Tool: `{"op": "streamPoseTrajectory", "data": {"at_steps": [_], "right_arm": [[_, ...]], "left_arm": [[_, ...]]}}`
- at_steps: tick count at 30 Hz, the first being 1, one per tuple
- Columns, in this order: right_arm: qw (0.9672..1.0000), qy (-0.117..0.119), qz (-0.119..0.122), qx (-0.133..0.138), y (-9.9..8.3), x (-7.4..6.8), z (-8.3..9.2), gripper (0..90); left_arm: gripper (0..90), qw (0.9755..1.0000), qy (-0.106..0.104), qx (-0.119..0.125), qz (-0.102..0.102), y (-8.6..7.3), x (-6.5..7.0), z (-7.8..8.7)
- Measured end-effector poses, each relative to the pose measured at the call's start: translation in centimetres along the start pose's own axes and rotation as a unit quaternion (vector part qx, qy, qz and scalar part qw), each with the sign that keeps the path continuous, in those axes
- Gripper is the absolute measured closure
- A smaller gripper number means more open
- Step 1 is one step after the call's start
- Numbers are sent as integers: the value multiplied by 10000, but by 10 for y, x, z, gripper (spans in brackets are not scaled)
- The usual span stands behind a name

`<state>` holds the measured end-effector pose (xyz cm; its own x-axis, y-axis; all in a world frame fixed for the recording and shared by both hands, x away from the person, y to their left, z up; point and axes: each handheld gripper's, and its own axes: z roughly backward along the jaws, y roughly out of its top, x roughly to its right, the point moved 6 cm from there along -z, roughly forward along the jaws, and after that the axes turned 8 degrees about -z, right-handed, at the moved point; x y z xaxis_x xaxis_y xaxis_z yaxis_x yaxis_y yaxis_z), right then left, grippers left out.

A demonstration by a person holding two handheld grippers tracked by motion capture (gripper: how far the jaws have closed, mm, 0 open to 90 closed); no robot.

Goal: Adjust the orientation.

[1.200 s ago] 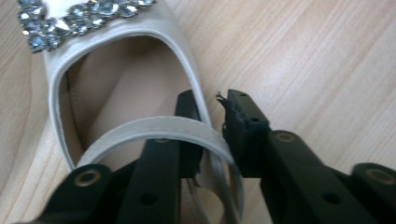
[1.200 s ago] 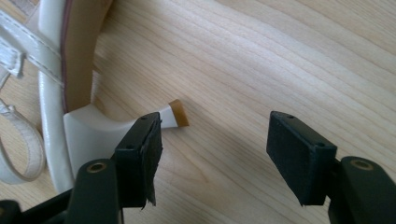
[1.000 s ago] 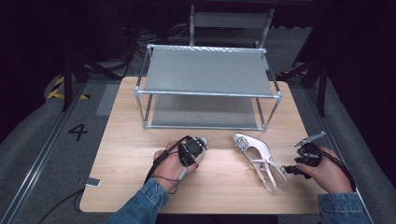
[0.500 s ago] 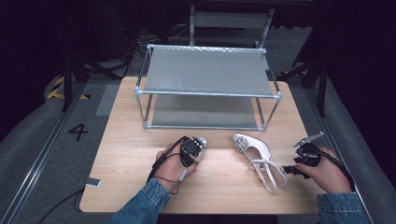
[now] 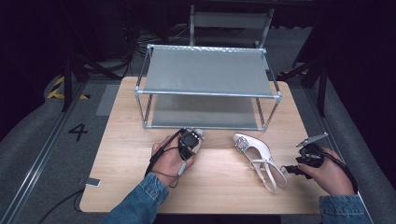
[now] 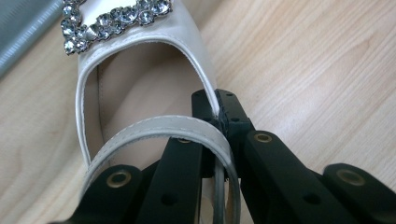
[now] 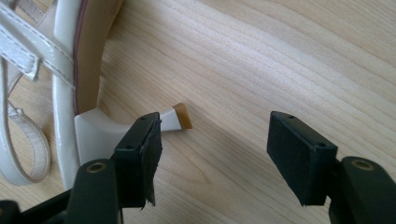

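High view: at the light wooden tabletop (image 5: 121,154), your left hand-held gripper (image 5: 194,139) sits over a white patent shoe with a rhinestone buckle (image 5: 199,134). Only the shoe's toe peeps out, just in front of the grey two-tier metal-framed shoe rack (image 5: 208,93). A second white strappy shoe (image 5: 254,151) lies on its side to the right. Your right hand-held gripper (image 5: 287,169) rests near its heel end.

Left gripper view: the left hand-held gripper (image 6: 218,105) is pressed together on the side rim of the white patent shoe (image 6: 140,70), just ahead of the looped strap. The rhinestone buckle points toward the rack.

Right gripper view: the right hand-held gripper (image 7: 215,135) stands spread wide and grips nothing. The tan-tipped heel of the second white strappy shoe (image 7: 88,56) pokes out beside one pad, and the other pad stands well apart over bare wood.

The step in hand looks like the pick-up of the first shoe, with the grip made and the lift not yet begun. Next you would likely raise it clear of the tabletop, keep the thin rim from slipping out, and carry it forward onto a rack shelf. The right side would first need to centre on its heel before closing.
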<state>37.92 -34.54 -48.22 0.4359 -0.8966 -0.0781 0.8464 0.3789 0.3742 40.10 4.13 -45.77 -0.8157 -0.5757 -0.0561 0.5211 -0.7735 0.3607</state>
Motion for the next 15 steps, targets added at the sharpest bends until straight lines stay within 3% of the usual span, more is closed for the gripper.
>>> {"op": "streamPoseTrajectory", "data": {"at_steps": [7, 15], "right_arm": [[10000, -19, -32, 4, -3, 1, 0, 367], [10000, -25, -52, 32, -5, 1, 0, 366]], "left_arm": [[877, 9999, 14, 107, 72, 13, -14, 2], [876, 9997, 61, 190, 116, 28, -35, -8]]}}
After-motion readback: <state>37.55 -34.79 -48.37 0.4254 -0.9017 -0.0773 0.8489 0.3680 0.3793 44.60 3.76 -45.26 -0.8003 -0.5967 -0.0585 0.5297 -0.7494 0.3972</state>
